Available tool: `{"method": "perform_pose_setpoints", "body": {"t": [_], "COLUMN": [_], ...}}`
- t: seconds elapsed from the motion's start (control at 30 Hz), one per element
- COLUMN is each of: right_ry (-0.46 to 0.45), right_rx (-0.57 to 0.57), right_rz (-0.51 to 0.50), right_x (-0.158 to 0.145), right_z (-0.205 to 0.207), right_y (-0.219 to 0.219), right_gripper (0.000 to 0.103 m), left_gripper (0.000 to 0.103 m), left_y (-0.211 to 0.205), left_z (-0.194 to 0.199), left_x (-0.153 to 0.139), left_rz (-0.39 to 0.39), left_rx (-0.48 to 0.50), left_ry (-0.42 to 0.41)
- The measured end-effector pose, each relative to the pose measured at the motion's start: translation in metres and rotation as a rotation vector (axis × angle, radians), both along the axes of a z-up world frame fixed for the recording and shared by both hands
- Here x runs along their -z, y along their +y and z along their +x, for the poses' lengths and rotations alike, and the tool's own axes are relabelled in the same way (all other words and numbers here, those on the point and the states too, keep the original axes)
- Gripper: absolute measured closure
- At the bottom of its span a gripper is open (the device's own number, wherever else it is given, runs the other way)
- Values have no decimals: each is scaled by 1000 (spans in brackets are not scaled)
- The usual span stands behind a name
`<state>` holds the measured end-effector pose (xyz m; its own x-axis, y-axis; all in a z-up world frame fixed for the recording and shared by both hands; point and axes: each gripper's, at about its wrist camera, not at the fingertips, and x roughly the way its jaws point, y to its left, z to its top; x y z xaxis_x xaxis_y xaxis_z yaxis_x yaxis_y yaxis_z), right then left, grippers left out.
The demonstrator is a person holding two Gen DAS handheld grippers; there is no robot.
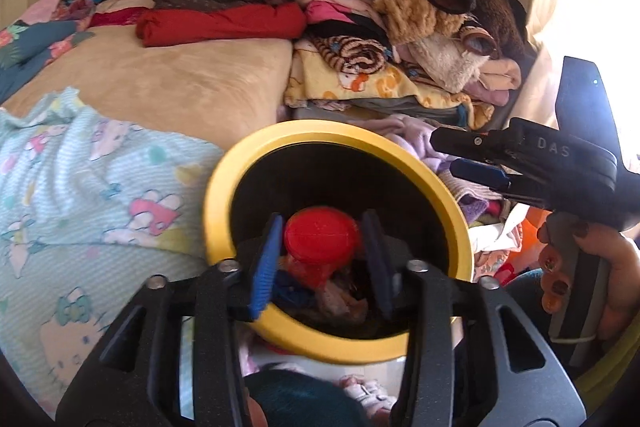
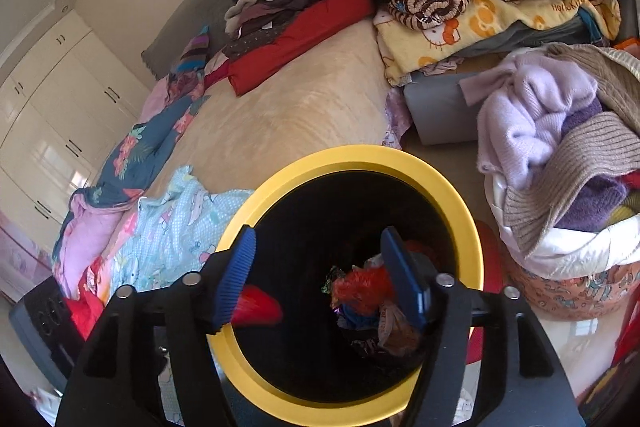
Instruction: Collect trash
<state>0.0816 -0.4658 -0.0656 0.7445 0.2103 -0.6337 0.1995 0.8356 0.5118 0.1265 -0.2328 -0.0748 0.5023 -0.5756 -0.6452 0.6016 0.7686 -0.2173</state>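
Observation:
A black bin with a yellow rim stands beside the bed; it also shows in the right wrist view. My left gripper is over the bin's mouth, its blue pads on either side of a red-capped bottle; the pads look slightly apart from the cap. Crumpled wrappers lie in the bin. My right gripper is open and empty above the bin, over wrappers at the bottom. A blurred red object shows at the bin's left inner edge. The right gripper also appears in the left wrist view.
A bed with a beige cover carries a large pile of clothes. A light-blue patterned blanket lies at its edge. A basket of clothes stands right of the bin. White wardrobes line the far left wall.

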Motion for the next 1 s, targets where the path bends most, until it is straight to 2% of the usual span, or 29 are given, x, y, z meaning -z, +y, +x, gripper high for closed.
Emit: {"method": "perform_pose_setpoints", "body": {"t": [0.03, 0.07, 0.13, 0.2, 0.23, 0.3, 0.47, 0.7, 0.83, 1.0], "right_ry": [1, 2, -3, -16, -28, -52, -118, -220, -285, -349], "right_rx": [-4, -9, -20, -36, -45, -65, -89, -104, -100, -84], "right_rz": [-9, -21, -46, -69, -90, -137, -228, -294, -367, -387], "right_x": [-1, -3, -7, -12, -16, -23, -38, -52, -56, -58], "right_z": [-1, -2, -6, -10, -12, -17, -28, -42, -53, -61], "right_y": [-1, 0, 2, 6, 9, 17, 37, 68, 88, 102], "right_gripper": [32, 31, 29, 25, 21, 17, 7, 7, 7, 6], "left_gripper": [61, 48, 29, 26, 19, 13, 12, 11, 11, 11], "left_y": [-3, -5, -5, -1, 1, 7, 29, 64, 85, 108], "left_z": [0, 0, 2, 2, 2, 1, 0, -7, -14, -24], "left_x": [0, 1, 1, 1, 0, -1, -8, -25, -34, -39], "left_rz": [5, 10, 12, 10, 14, 25, 14, -12, -22, -23], "left_rx": [3, -1, -25, -41, -50, -71, -121, -213, -254, -307], "left_ry": [-6, -11, -11, -12, -16, -24, -28, -60, -84, -108]}}
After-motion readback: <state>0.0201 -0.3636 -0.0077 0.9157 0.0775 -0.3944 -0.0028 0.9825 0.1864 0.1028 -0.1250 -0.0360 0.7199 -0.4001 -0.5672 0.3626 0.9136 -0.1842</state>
